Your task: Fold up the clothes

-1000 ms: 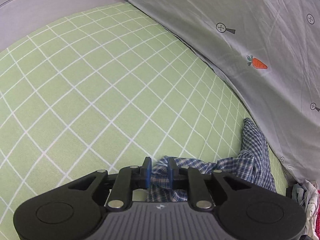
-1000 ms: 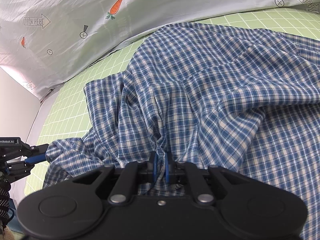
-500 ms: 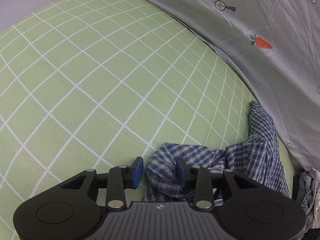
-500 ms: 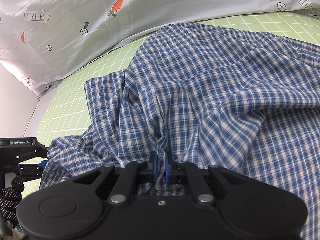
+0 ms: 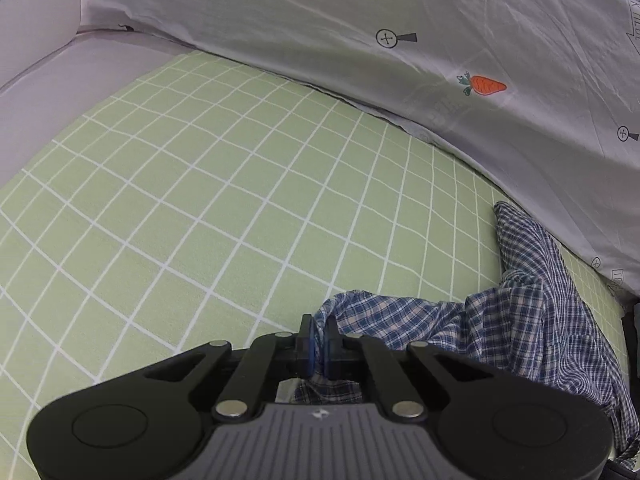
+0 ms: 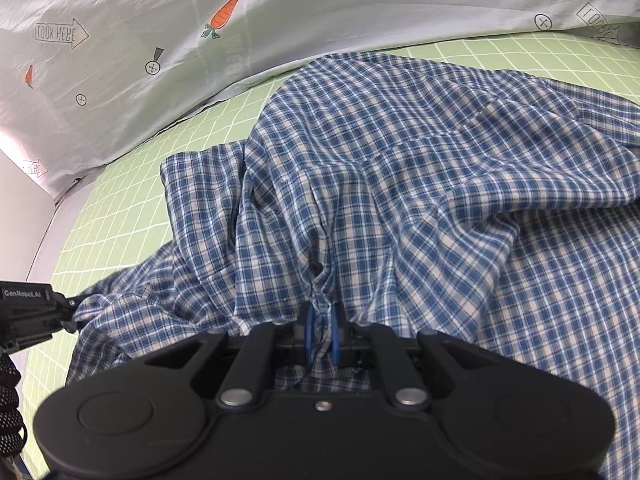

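Across the green grid-patterned bedsheet [image 6: 120, 216] lies the rumpled blue plaid shirt [image 6: 420, 184], spread wide and bunched in folds, with a grey carrot-print cover [image 5: 440, 40] along the far edge; the right gripper [image 6: 321, 334] is clamped on a gathered ridge of cloth near the shirt's middle; the left gripper [image 5: 319, 338] pinches a rolled edge at the shirt's left end.

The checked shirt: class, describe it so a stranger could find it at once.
Start at the green bed sheet with white grid lines, below the grey carrot-print cover. The shirt lies rumpled there, both grippers pinching it. Only it has blue-and-white checks.
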